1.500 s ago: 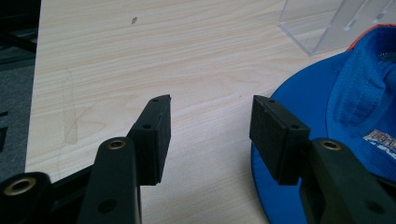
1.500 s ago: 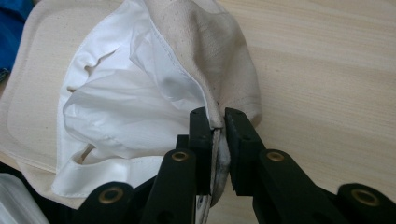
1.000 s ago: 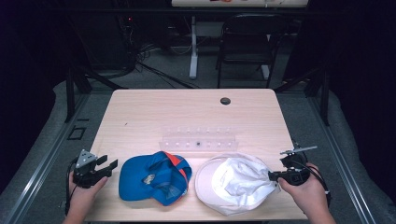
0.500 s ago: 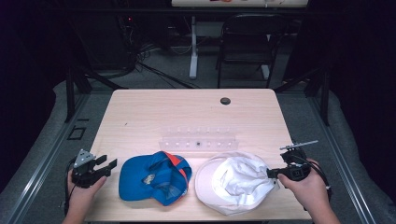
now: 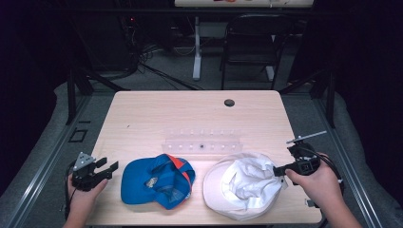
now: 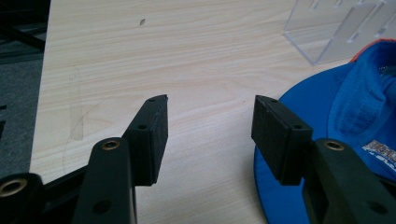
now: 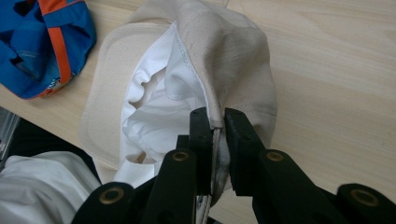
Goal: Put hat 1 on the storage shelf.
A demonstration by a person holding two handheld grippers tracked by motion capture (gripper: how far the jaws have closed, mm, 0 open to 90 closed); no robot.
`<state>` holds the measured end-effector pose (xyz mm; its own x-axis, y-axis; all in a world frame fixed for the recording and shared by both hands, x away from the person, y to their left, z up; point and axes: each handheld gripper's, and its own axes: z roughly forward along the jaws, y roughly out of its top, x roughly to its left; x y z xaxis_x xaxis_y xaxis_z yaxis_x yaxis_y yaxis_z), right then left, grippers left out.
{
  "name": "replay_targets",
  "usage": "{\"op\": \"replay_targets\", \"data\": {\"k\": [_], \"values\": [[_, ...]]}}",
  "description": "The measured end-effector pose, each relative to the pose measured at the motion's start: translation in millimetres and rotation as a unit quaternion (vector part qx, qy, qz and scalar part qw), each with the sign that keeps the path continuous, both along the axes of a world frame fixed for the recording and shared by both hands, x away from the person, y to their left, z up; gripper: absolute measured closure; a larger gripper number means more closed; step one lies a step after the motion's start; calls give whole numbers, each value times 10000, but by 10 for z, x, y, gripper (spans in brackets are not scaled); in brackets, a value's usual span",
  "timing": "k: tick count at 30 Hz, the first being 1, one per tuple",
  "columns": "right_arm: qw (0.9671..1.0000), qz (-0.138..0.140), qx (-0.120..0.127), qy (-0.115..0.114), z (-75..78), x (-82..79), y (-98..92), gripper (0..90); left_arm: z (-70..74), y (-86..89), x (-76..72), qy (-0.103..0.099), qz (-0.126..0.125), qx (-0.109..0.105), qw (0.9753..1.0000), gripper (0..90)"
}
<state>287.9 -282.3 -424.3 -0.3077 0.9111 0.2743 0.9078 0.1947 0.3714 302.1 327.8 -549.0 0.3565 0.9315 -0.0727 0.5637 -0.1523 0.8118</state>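
A: What had changed in that last second?

B: Very little on the left. The left gripper (image 5: 105, 169) sat where it had been, jaws spread apart with nothing between them, low over the surface (image 5: 157, 114). The blue cap (image 5: 157, 180) lay just beside its right jaw, not touching it as far as the left gripper view showed.

A: And the other hand?

B: That was where the small change came. The right gripper (image 7: 217, 122) had drifted slightly outward and its hand (image 5: 316, 183) had turned a bit, while its jaws stayed clamped on the rear edge of the white cap (image 5: 244, 185). In the right gripper view the beige fabric seam ran straight down between the two black jaws, pinched tight.

A: So the cap was lifted?

B: Only in part, I judged. The crown looked bunched and pulled up toward the gripper (the white lining was showing), but the brim, on the far side from the jaws, seemed to rest flat on the surface. I took it as the start of a pull, not a full lift.

A: Anything nearby to mind?

B: A clear plastic rack (image 5: 203, 142) stood beyond both caps, well ahead of the grippers and apart from them. The blue cap lay just past the white one's brim, close but not overlapping, so dragging the white cap toward the right gripper should leave it alone.
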Motion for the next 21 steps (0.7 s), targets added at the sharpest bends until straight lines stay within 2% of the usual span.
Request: {"op": "replay_targets", "data": {"k": [4,5,7,9,10,11,13,14,15,16,17,18,19,21], "values": [[9995,-18,140,269,38,45,11,820,0,7,-1,38,20,-17,10000,459],[9983,-45,313,491,50,73,6,820,0,8,-1,38,1,-30,10000,462],[9976,-73,408,550,50,86,4,820,-1,6,-1,23,-25,-11,10000,462],[9955,-56,610,718,48,119,-12,820,-2,6,3,18,-45,-56,10000,463],[9923,-125,894,846,41,147,-30,820,0,7,2,31,-47,-55,10000,465],[9900,-211,1057,905,35,158,-36,820,1,9,2,36,-52,-58,10000,465],[9887,-234,1139,942,34,172,-48,820,-1,11,3,41,-44,-69,10000,466],[9857,-320,1299,1025,33,181,-52,820,-3,12,3,46,-42,-73,10000,467],[9833,-279,1439,1081,28,200,-74,820,-5,12,4,52,-40,-80,9999,469],[9792,-357,1656,1114,22,205,-83,821,-5,12,4,55,-42,-79,9999,470],[9715,-505,1995,1175,18,215,-97,821,-5,11,4,54,-41,-79,9999,470],[9715,-505,1995,1175,18,215,-97,821,-5,10,5,54,-44,-80,9999,470],[9694,-411,2101,1202,20,224,-123,821,-4,10,6,56,-46,-81,9999,471],[9625,-460,2388,1202,31,228,-132,821,-4,8,6,64,-48,-72,9999,472]]}}
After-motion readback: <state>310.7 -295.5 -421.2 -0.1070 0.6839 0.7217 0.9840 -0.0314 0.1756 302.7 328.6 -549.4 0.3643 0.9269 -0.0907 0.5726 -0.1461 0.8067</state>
